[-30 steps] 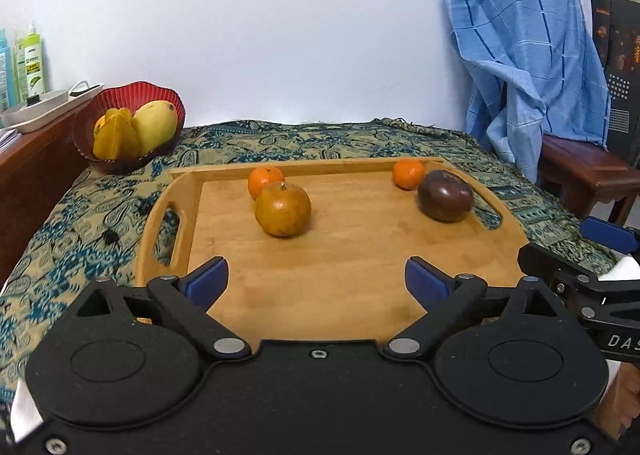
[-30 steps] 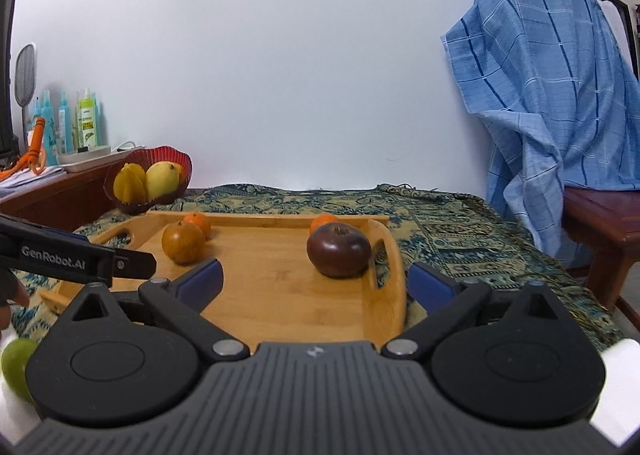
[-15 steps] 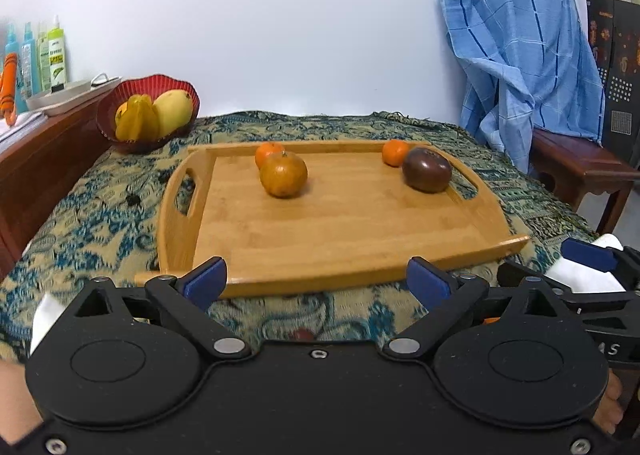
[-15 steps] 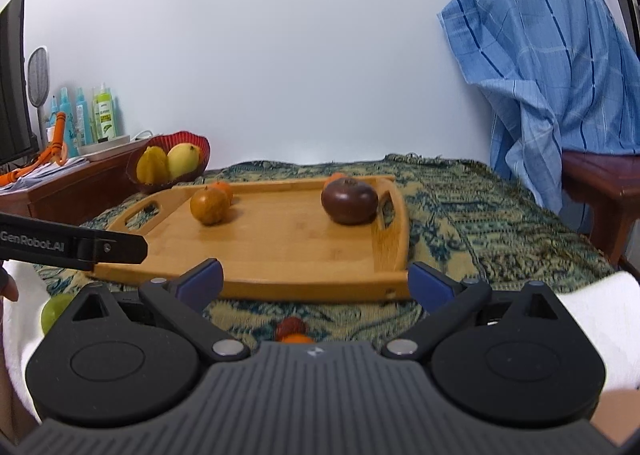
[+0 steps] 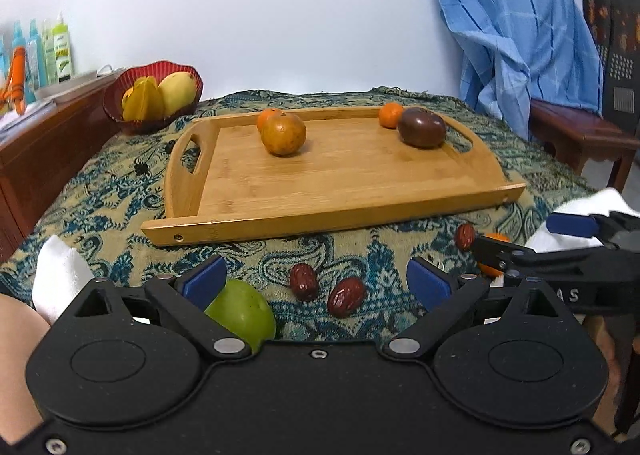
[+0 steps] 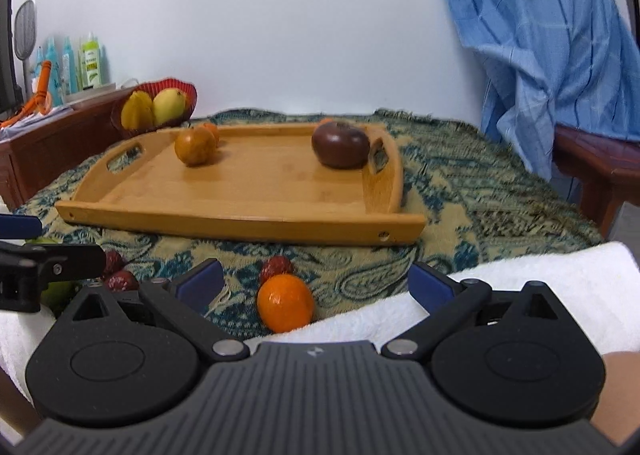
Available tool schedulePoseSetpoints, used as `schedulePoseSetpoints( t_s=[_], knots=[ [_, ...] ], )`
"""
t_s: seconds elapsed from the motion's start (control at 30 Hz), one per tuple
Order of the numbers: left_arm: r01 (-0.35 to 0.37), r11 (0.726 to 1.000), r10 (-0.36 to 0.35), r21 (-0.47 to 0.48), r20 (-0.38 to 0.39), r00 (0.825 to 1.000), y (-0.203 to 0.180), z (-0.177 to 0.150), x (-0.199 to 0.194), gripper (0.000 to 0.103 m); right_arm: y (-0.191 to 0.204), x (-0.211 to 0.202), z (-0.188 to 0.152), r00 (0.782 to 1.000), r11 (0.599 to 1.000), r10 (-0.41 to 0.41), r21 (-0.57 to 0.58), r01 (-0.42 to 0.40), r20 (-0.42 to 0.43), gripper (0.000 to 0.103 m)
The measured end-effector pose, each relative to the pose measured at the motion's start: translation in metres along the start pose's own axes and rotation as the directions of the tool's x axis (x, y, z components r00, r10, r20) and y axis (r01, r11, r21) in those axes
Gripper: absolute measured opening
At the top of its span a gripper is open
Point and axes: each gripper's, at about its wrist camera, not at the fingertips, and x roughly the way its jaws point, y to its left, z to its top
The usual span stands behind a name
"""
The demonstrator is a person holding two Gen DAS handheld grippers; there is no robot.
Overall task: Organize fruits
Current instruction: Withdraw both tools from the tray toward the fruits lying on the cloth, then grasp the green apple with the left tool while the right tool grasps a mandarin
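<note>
Both grippers sit low at the near edge of the patterned cloth (image 5: pixel 100 191), jaws wide apart, nothing held. The left gripper (image 5: pixel 316 281) has a green fruit (image 5: pixel 242 313) tucked by its left finger and two red dates (image 5: pixel 326 291) lying loose between its fingers. The right gripper (image 6: pixel 316 281) frames a small orange mandarin (image 6: pixel 285 303) with another red date (image 6: pixel 276 265) touching it just behind.

Likely risks: the mandarin and green fruit are round and smooth, so an off-centre squeeze could pop them out and send them rolling off the cloth edge (they sit right at it). The date touching the mandarin could get nudged or pinched along with it. The two grippers are close side by side, so they could clash if both reach in together.

The wooden tray (image 5: pixel 340 211) lies further back, holding a brownish-orange fruit (image 5: pixel 283 134), a dark purple tomato-like fruit (image 5: pixel 422 127) and two small mandarins at its far rim. A red bowl (image 5: pixel 154 73) with a mango and starfruit stands beyond the tray's left corner. The loose fruits are not yet on the tray.
</note>
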Motion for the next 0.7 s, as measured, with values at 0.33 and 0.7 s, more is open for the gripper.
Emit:
schedulePoseSetpoints(
  t_s=[0.33, 0.7],
  knots=[
    [-0.027, 0.999, 0.026, 0.04, 0.028, 0.999, -0.006, -0.008, -0.016, 0.082, 0.01, 0.003, -0.004, 0.998, 0.997, 0.061, -0.037, -0.062, -0.01, 0.092],
    [-0.146, 0.989, 0.146, 0.004, -0.015, 0.989, 0.013, -0.019, 0.0, 0.087, 0.02, 0.001, -0.01, 0.996, 0.992, 0.086, -0.09, -0.086, -0.013, 0.081]
  ],
)
